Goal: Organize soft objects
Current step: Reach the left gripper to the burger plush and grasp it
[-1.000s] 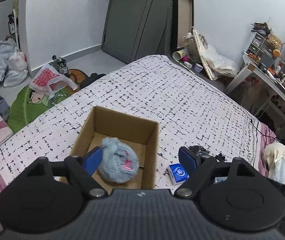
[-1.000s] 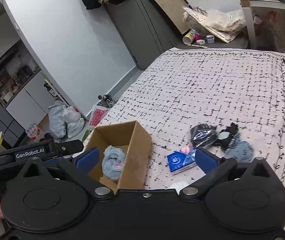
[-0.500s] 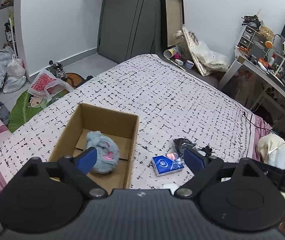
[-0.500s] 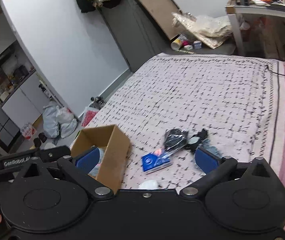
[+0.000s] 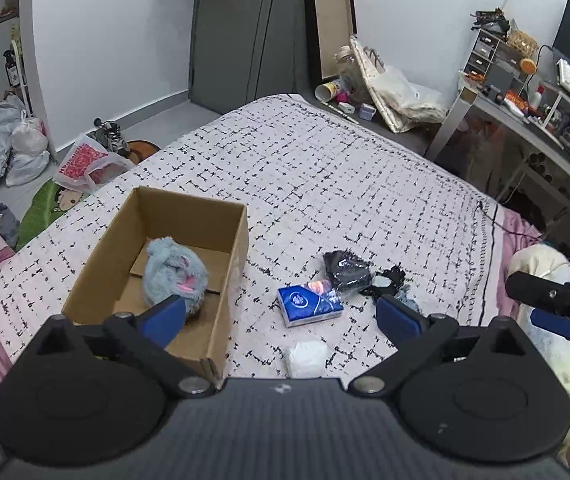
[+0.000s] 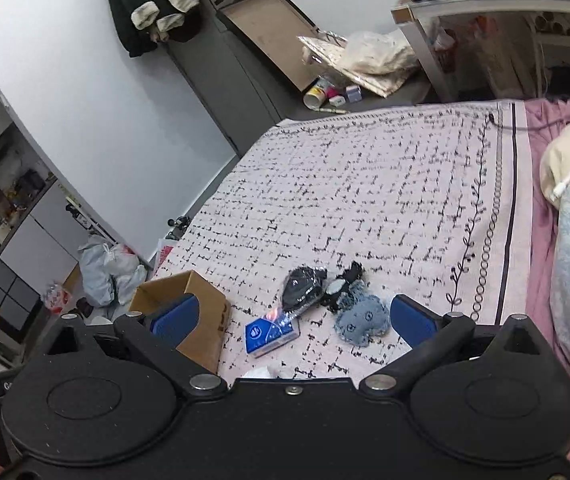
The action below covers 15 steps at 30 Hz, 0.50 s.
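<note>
The left gripper [image 5: 281, 318] and right gripper [image 6: 291, 320] both gaped wide, empty. A blue plush [image 5: 175, 276] lay inside the cardboard box [image 5: 237, 248] at lower left of the checked bed [image 5: 325, 180]; the tissue pack's [image 5: 309, 306] logo was unreadable.

Grey wardrobe [image 5: 241, 32] at the back; framed board [image 5: 331, 24] leaning on it; tied plastic bags [image 5: 9, 144] on the floor; cluttered desk [image 5: 525, 108] on the right.

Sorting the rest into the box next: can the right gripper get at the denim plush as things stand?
Probably yes. The right gripper is open and empty, and the denim plush lies uncovered on the bedspread just ahead between its fingers, touching only the black items at its far side.
</note>
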Motion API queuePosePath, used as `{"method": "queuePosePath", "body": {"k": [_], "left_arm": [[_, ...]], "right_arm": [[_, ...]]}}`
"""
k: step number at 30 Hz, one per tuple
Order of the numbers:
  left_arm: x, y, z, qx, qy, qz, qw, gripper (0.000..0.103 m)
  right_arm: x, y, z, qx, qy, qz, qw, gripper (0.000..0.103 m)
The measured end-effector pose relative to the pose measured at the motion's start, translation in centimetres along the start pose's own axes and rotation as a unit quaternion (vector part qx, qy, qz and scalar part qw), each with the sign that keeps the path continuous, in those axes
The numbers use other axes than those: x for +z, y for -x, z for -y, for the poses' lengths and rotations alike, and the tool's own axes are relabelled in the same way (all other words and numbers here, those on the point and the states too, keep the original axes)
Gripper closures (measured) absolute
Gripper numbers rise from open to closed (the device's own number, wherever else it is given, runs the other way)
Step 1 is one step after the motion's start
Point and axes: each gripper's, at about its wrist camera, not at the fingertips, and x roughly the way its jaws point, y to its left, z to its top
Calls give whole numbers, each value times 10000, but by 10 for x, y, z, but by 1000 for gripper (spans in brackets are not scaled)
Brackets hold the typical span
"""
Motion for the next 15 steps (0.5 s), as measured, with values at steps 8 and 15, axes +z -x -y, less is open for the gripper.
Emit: {"method": "queuePosePath", "body": {"k": [8,15], "left_arm": [[-26,-16,15,62,75,-165,9998,2],[-46,-36,18,196,326,-362,9986,2]], "right_arm": [[-5,-14,26,16,-330,-258,9991,0],[-7,-12,40,5,-510,-268,9983,0]]}}
